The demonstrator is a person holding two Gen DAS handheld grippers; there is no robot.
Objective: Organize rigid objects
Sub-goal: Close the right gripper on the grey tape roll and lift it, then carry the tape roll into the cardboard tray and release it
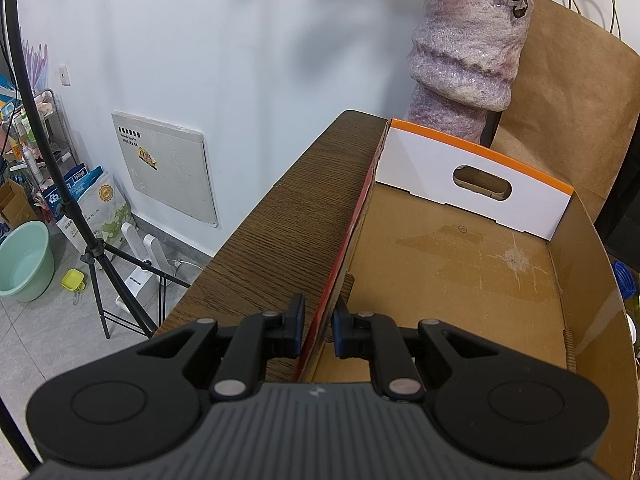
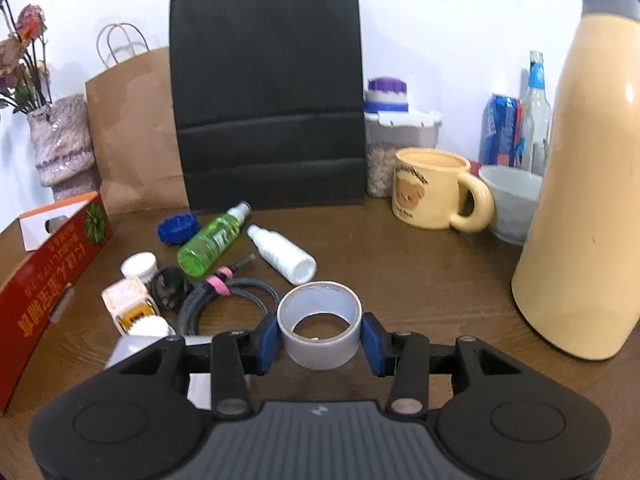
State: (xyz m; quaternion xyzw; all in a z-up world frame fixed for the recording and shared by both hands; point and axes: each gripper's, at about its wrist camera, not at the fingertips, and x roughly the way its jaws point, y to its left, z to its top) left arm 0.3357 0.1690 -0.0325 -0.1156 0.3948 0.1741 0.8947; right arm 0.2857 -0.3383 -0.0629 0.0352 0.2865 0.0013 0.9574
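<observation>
Squarely between the right gripper [image 2: 320,340] pads, clamped: tape roll [image 2: 320,326], upright on table [image 2: 420,280]

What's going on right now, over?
Left claw shut on cardboard box wall. Right claw shut on tape roll. Cable bundle close beside, nothing blocking.

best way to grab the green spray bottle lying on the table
Grip the green spray bottle across its round body near the middle, coming from above with the fingers either side of its long axis. It lies on its side, nozzle toward the black bag, and the white bottle and blue cap crowd its sides, so keep the jaws narrow.
</observation>
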